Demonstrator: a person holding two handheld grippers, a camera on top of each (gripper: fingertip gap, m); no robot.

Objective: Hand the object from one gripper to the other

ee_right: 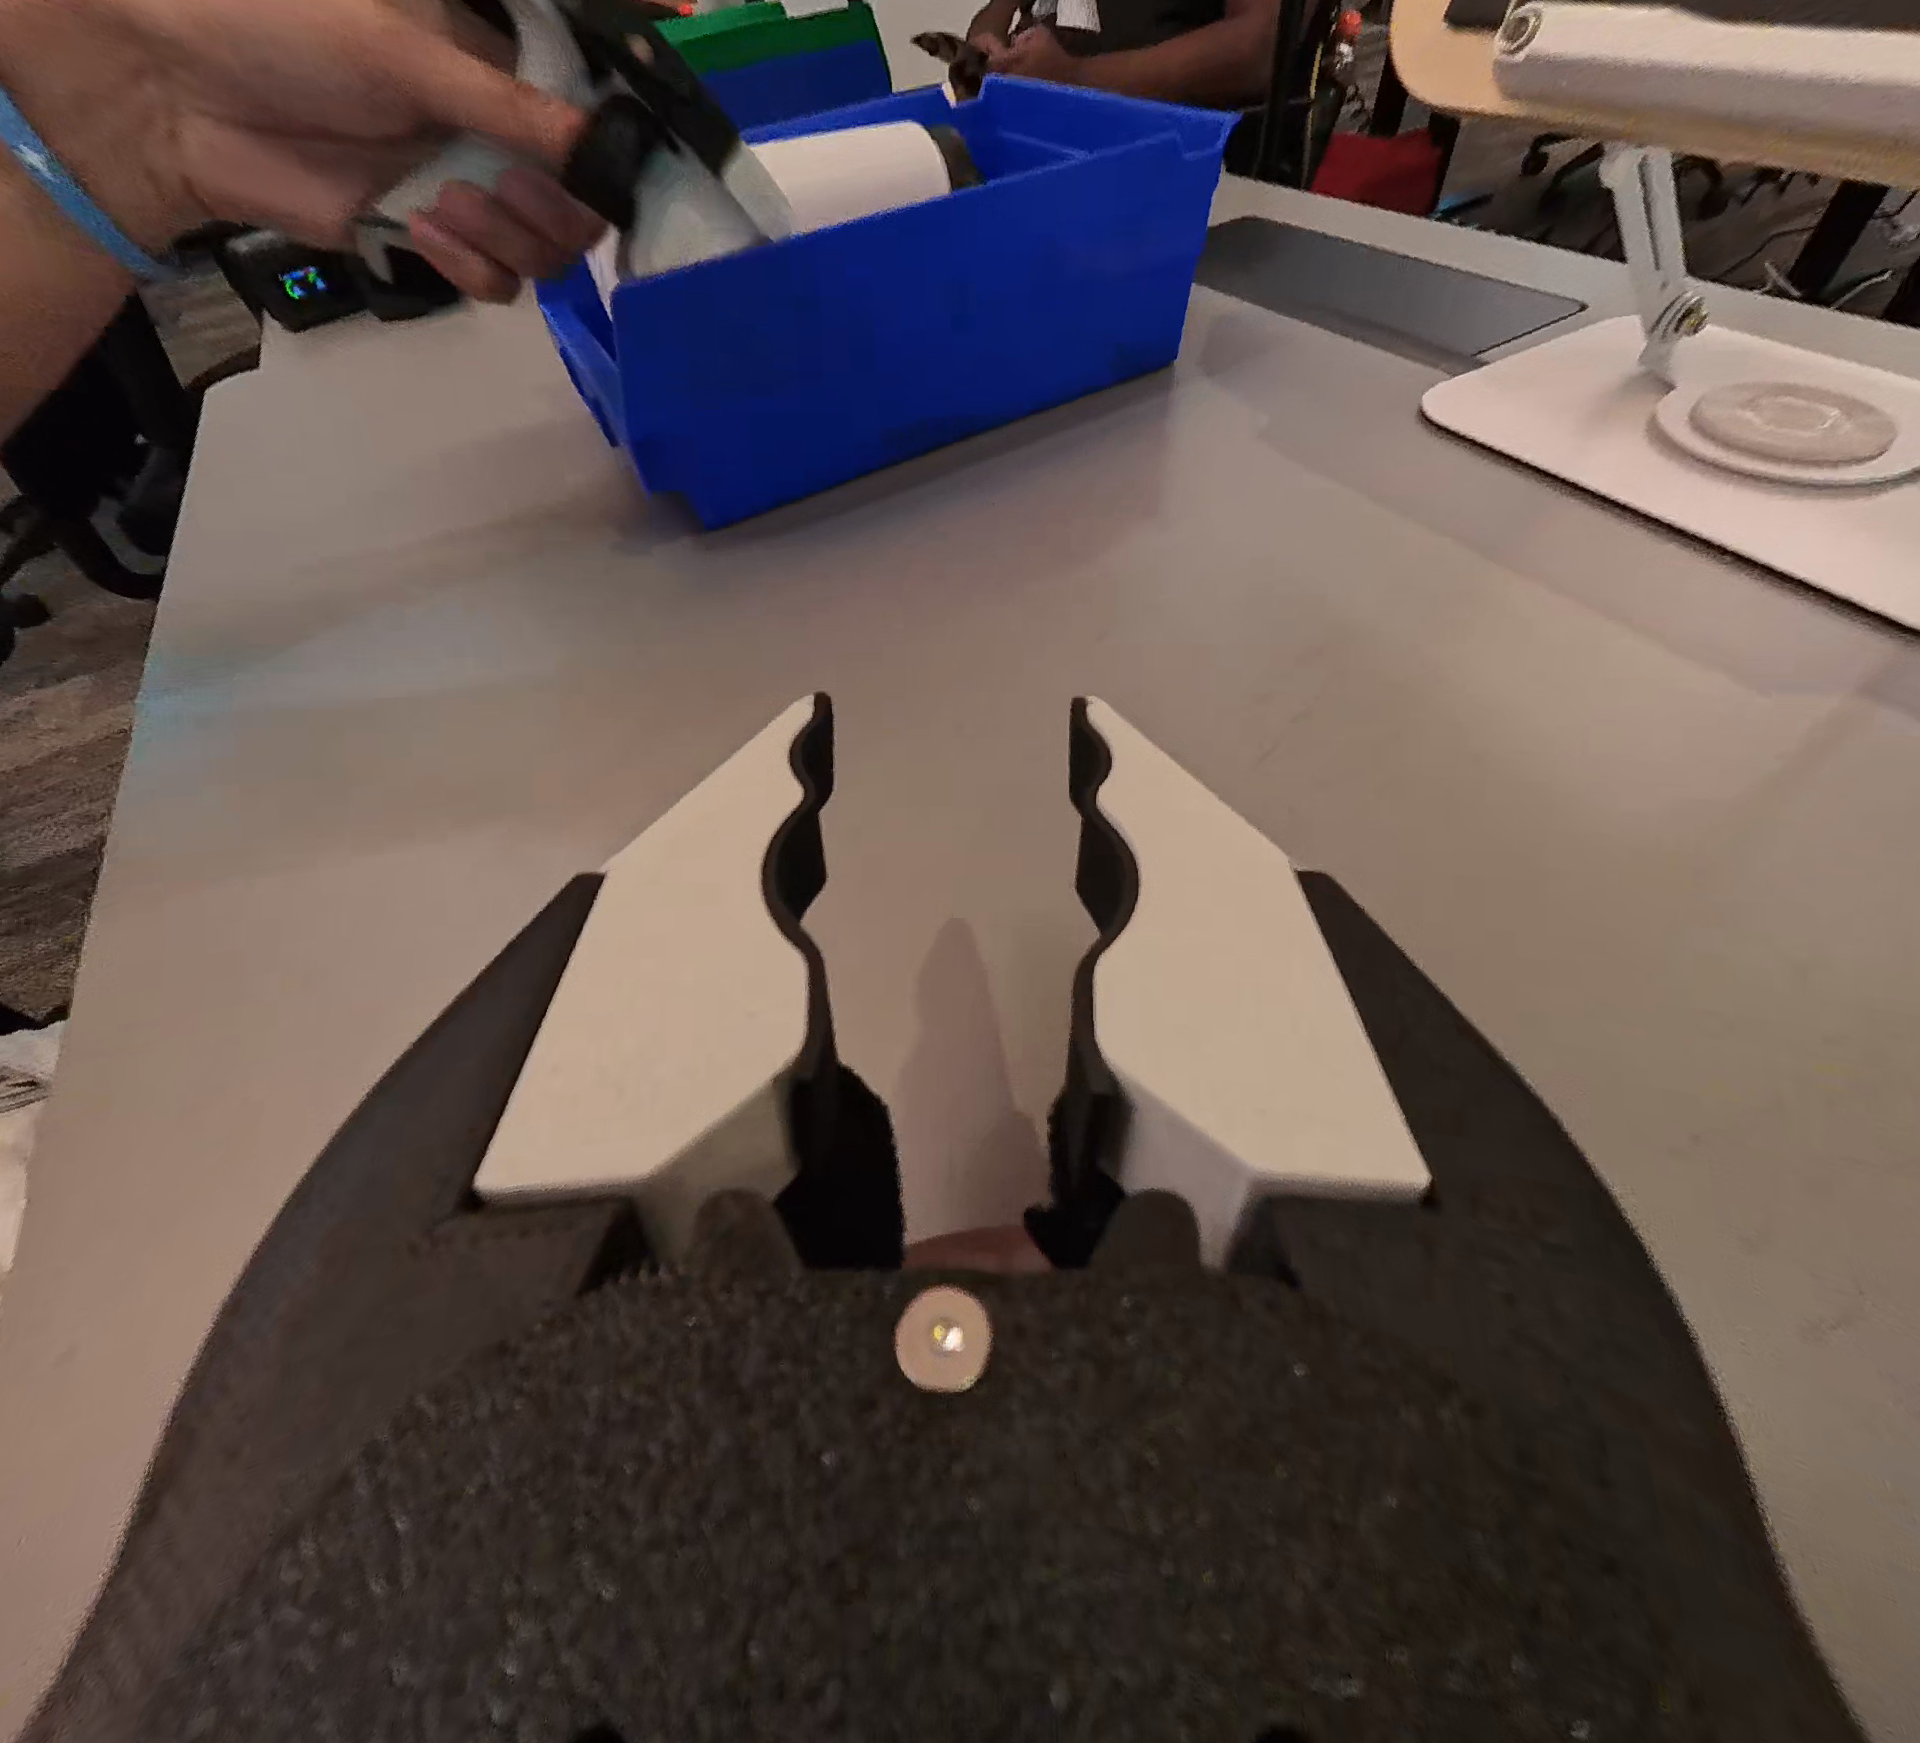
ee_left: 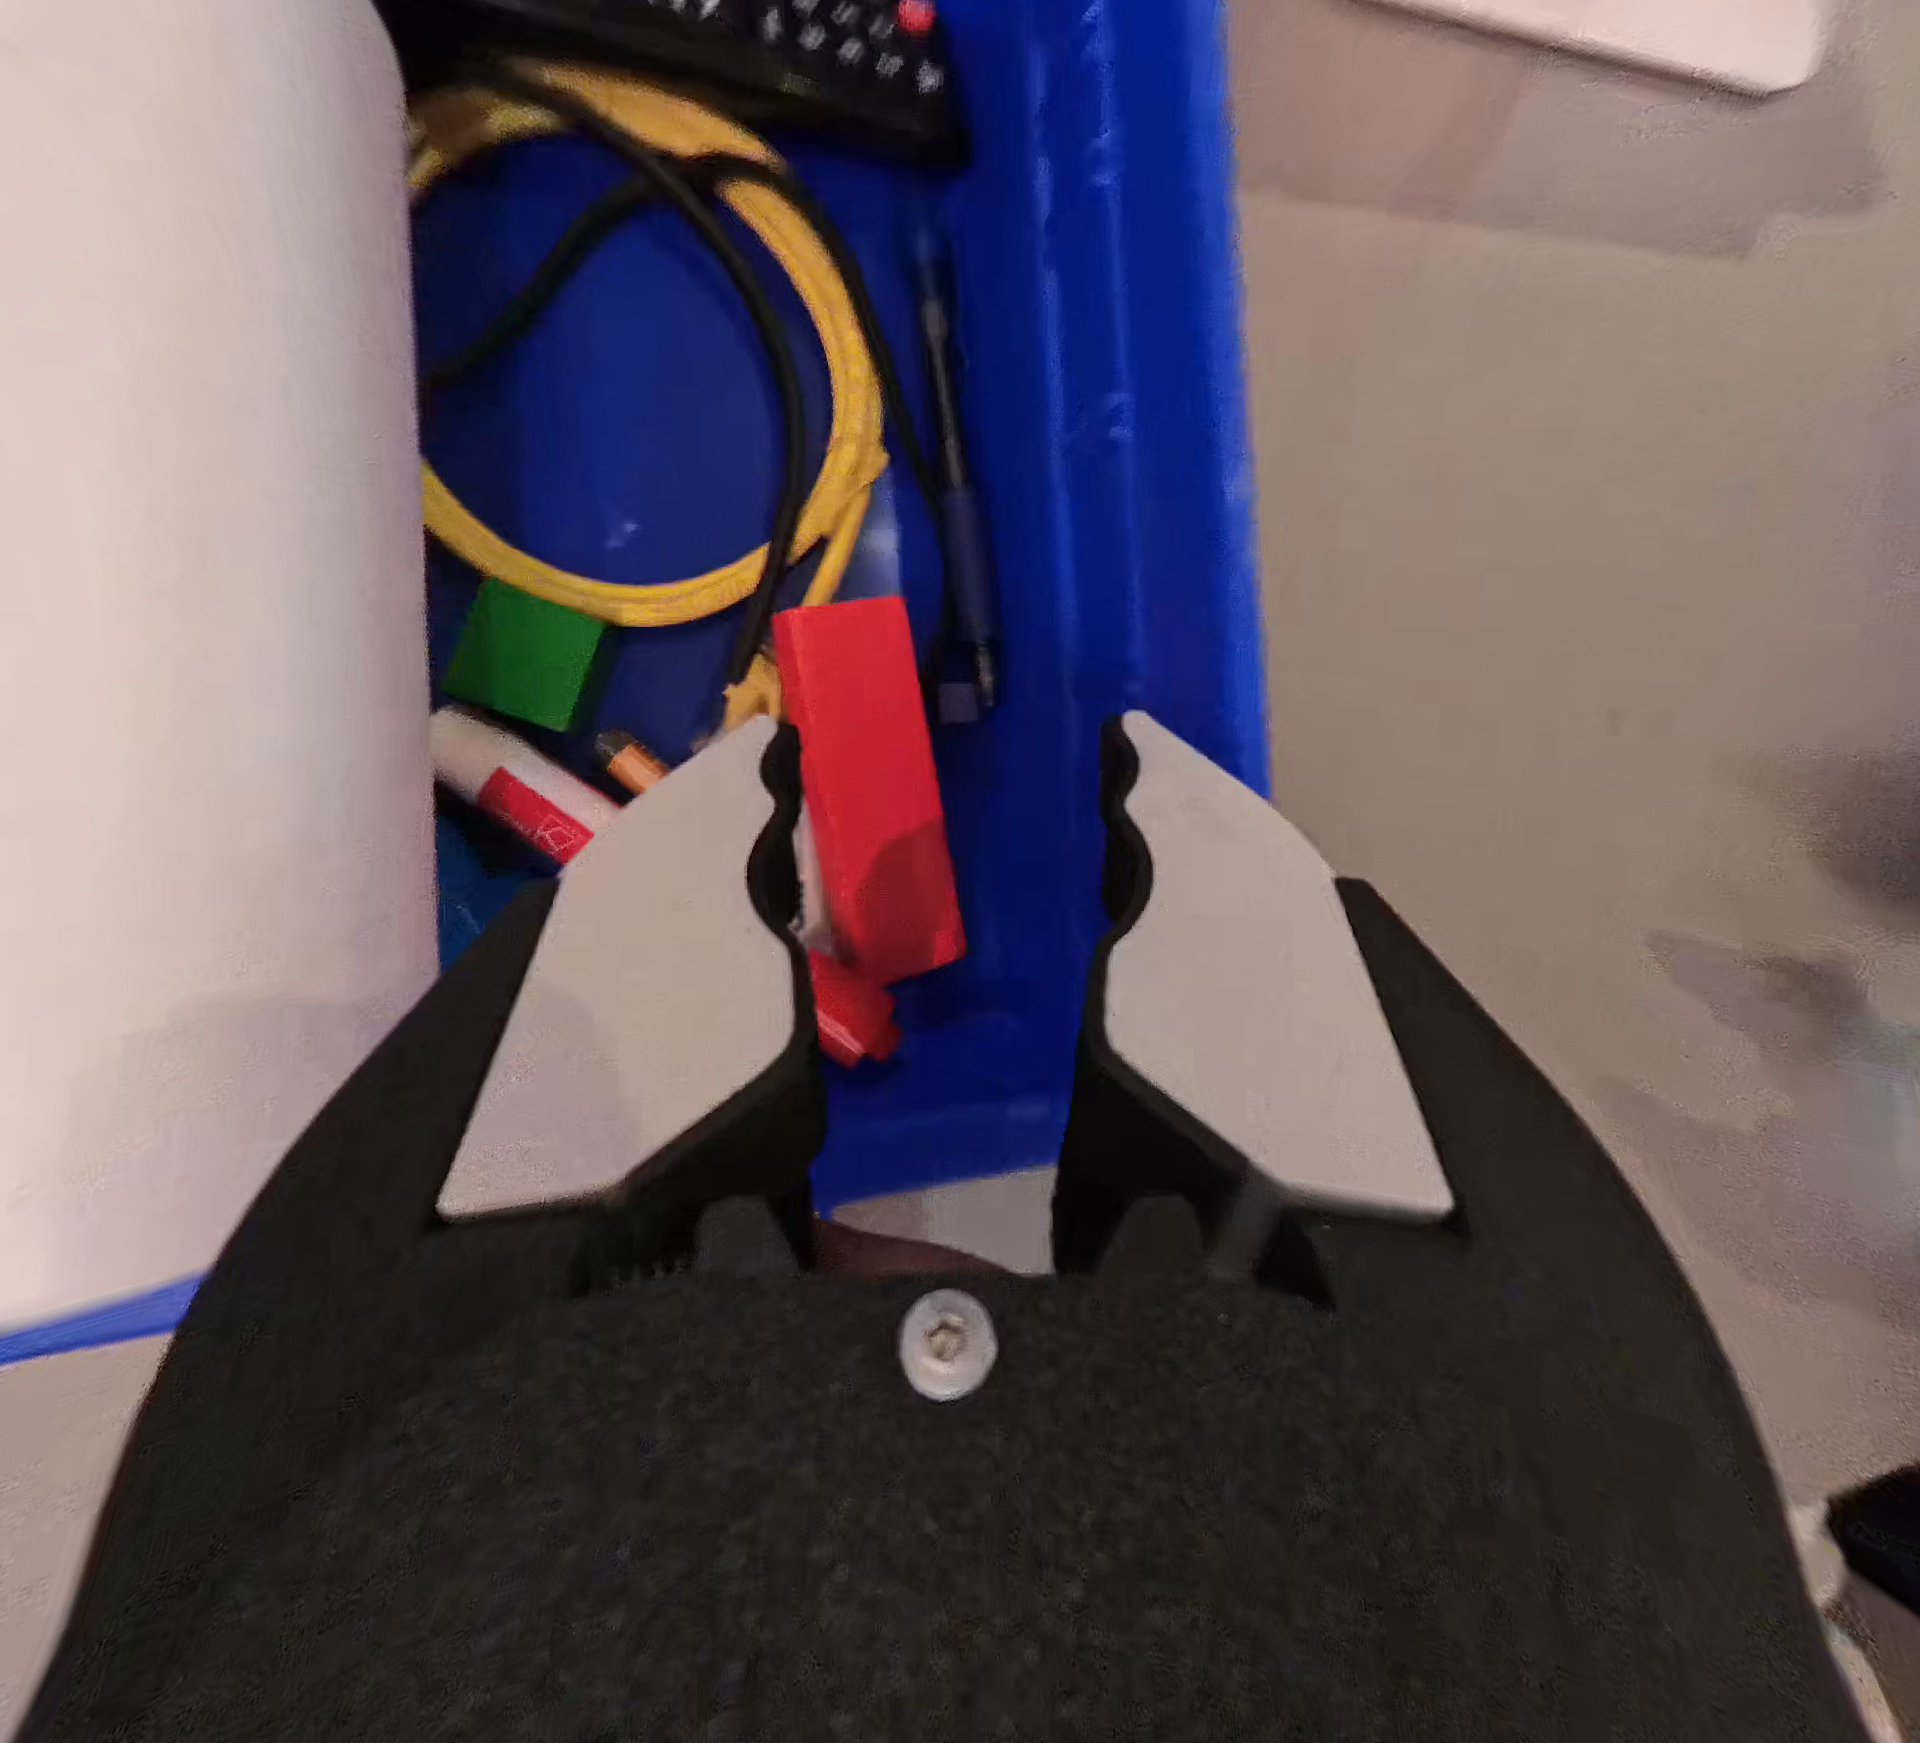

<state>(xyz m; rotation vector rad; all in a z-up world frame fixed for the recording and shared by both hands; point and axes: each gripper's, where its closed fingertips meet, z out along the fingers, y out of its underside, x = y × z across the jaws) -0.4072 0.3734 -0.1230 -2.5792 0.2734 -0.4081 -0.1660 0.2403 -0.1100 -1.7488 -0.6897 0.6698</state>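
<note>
**Left gripper over the bin, right gripper waiting**

Left wrist view: left gripper (ee_left: 945,748), jaws spread wide and empty, above a blue bin (ee_left: 1132,446); a red block (ee_left: 868,779) lies inside, between the fingertips, beside a yellow cable (ee_left: 842,363) and a white roll (ee_left: 197,550).

Right wrist view: right gripper (ee_right: 948,706), wide and empty, over the grey table (ee_right: 1351,654), well short of the bin (ee_right: 894,363).
</note>
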